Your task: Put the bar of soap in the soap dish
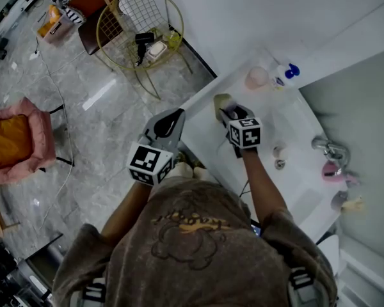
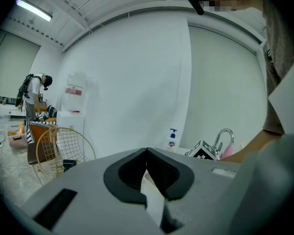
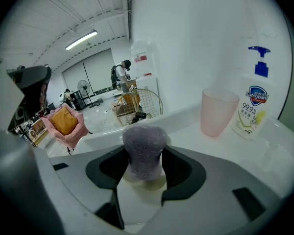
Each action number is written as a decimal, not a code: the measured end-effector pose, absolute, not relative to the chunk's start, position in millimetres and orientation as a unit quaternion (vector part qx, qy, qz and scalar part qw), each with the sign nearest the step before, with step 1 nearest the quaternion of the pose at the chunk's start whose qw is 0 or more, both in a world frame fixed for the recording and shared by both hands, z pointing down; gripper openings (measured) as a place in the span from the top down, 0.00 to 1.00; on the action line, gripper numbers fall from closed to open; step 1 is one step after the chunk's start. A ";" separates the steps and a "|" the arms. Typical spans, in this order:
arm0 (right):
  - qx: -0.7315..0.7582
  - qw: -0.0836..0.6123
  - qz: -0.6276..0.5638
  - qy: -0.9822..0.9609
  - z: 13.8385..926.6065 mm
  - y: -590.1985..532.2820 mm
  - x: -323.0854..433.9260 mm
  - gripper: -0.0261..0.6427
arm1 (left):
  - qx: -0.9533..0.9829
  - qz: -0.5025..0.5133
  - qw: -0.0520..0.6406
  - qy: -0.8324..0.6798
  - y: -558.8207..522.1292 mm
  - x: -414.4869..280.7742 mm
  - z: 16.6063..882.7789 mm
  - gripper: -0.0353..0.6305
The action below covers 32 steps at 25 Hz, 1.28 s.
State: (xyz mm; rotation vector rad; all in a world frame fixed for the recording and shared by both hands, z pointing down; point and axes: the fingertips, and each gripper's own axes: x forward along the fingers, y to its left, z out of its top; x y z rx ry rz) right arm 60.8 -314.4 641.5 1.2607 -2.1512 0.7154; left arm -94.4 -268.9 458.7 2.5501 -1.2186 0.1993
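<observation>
The bar of soap (image 3: 144, 148), rounded and greyish purple, stands upright between the jaws of my right gripper (image 3: 144, 163), which is shut on it. From the head view the soap (image 1: 221, 101) looks pale and hangs over the left end of the white counter (image 1: 294, 123). A pink item (image 1: 333, 170) lies beside the tap (image 1: 328, 148) at the right; I cannot tell whether it is the soap dish. My left gripper (image 1: 177, 116) hovers left of the counter's edge, shut and empty, its jaws (image 2: 147, 153) meeting at the tips.
A pink cup (image 3: 217, 112) and a pump bottle of hand wash (image 3: 251, 109) stand at the counter's far end by the wall. A drain plug (image 1: 280, 153) sits in the basin. On the floor are a gold wire basket (image 1: 137, 27) and a pink chair (image 1: 16, 139).
</observation>
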 end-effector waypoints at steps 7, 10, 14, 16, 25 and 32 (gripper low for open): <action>0.469 0.285 0.260 -0.795 650.5 -318.9 60.6 0.63 | 0.887 0.071 0.156 -0.429 -268.0 -101.2 460.4 0.94; 0.471 0.285 0.257 -0.794 652.7 -324.3 58.8 0.63 | 0.887 0.071 0.157 -0.429 -268.6 -102.1 459.2 0.94; 0.473 0.288 0.253 -0.793 656.9 -329.5 55.9 0.63 | 0.886 0.070 0.158 -0.430 -268.4 -104.0 458.7 0.94; 0.473 0.288 0.256 -0.792 658.7 -331.4 54.3 0.63 | 0.886 0.072 0.158 -0.431 -268.1 -106.5 458.0 0.94; 0.487 0.287 0.253 -0.785 658.8 -342.2 55.9 0.63 | 0.883 0.079 0.162 -0.433 -268.3 -113.9 460.7 0.94; 0.498 0.277 0.248 -0.784 653.6 -347.0 59.5 0.61 | 0.885 0.077 0.162 -0.429 -269.5 -116.0 461.7 0.94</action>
